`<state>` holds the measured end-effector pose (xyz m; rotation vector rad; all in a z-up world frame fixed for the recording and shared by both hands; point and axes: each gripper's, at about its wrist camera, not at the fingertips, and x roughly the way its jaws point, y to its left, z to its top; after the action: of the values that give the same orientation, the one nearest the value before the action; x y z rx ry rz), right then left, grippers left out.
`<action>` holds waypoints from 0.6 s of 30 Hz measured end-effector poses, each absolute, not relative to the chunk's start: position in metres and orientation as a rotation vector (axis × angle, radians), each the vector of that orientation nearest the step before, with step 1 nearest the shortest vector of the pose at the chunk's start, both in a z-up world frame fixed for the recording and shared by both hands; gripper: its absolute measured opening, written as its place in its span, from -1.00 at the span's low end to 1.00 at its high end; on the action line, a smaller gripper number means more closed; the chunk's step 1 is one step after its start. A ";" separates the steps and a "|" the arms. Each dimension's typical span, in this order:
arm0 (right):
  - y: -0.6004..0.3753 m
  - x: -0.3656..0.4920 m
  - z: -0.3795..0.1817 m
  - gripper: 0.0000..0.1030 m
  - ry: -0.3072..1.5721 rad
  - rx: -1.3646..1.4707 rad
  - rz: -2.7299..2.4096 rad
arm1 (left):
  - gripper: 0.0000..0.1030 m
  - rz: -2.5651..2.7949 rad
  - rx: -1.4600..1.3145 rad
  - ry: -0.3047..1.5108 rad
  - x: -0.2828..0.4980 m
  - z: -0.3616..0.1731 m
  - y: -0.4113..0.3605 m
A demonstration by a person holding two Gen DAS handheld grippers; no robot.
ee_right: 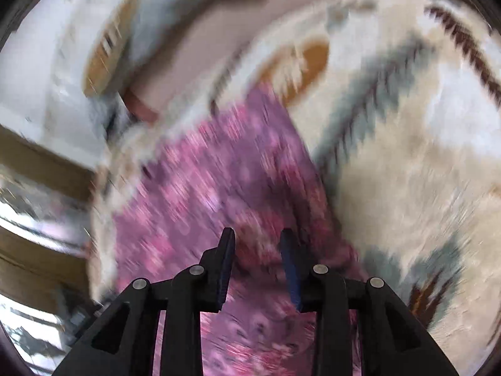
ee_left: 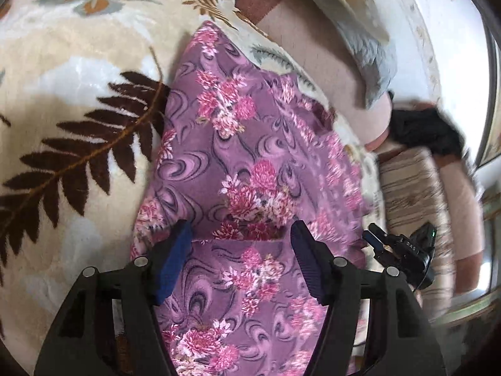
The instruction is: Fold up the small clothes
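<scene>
One leaf-patterned blanket (ee_left: 78, 119) at left. One purple floral garment (ee_left: 238, 144) lies on it, centre, a folded edge showing near the left gripper (ee_left: 242, 232). Left gripper: fingers spread wide above the cloth, gripping nothing. Right gripper (ee_right: 256, 238): wrist view motion-blurred, fingers parted over the garment; seen at right, body lettering reads "DAS".

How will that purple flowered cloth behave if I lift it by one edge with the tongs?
The purple flowered cloth will probably go floppy and drape: it looks thin and already shows a fold line across it. It likely weighs little. The plush leaf-patterned blanket beneath may grip it, so pushing would likely bunch it rather than slide it.
</scene>
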<state>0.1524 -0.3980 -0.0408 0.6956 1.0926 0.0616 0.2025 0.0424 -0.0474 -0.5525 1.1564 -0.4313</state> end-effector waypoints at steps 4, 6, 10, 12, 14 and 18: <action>-0.387 0.147 -0.030 -0.44 1.092 0.609 0.050 | 0.26 -0.416 -0.418 1.233 0.194 -0.041 0.027; -0.387 0.136 -0.026 -0.35 1.138 0.607 0.063 | 0.27 -0.425 -0.397 1.263 0.184 -0.037 0.030; -0.385 0.086 -0.022 -0.20 1.208 0.482 0.074 | 0.27 -0.462 -0.374 1.324 0.148 -0.028 0.052; -0.386 0.059 -0.024 -0.14 1.221 0.460 0.082 | 0.27 -0.469 -0.338 1.342 0.130 -0.025 0.059; -0.396 0.033 -0.024 -0.14 1.222 0.462 0.080 | 0.27 -0.475 -0.293 1.372 0.108 -0.025 0.065; -0.424 -0.025 -0.023 -0.03 1.206 0.524 0.025 | 0.27 -0.478 -0.214 1.433 0.069 -0.036 0.067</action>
<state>-0.0254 -0.4239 -0.0227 0.5236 1.2057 0.0252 0.0694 0.0666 -0.0358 -0.2135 1.4329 -0.4778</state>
